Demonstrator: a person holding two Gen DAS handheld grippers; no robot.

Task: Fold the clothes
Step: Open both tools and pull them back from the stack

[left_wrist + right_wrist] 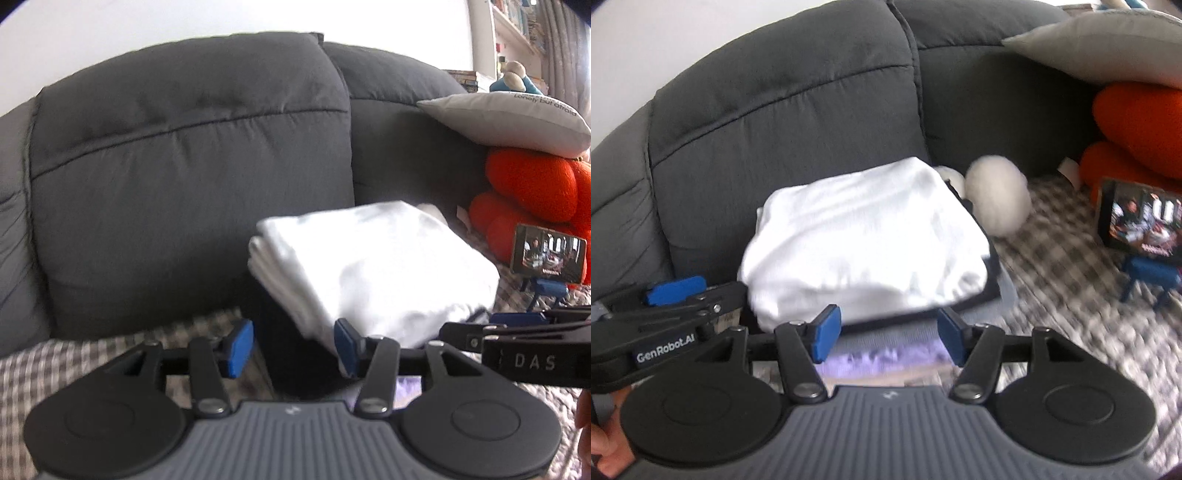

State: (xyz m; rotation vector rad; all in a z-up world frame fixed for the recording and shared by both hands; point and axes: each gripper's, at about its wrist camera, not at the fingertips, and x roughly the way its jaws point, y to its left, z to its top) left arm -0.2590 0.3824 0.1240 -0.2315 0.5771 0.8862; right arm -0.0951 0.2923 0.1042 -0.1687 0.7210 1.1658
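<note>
Both grippers [291, 347] [886, 336] agape — folded white garment [864, 240] just beyond, untouched.

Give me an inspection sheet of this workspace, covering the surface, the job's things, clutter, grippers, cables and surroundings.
Surface: checked blanket over a grey sofa seat.
Job's things: folded white garment on top of a dark garment; a purple-printed fabric lies nearer.
Clutter: phone on a blue stand, white plush ball, orange plush, grey pillow.
Grippers: left gripper open, holding nothing; right gripper open, holding nothing.
Cables: nothing seen.
Surroundings: white wall, bookshelf far right.
</note>
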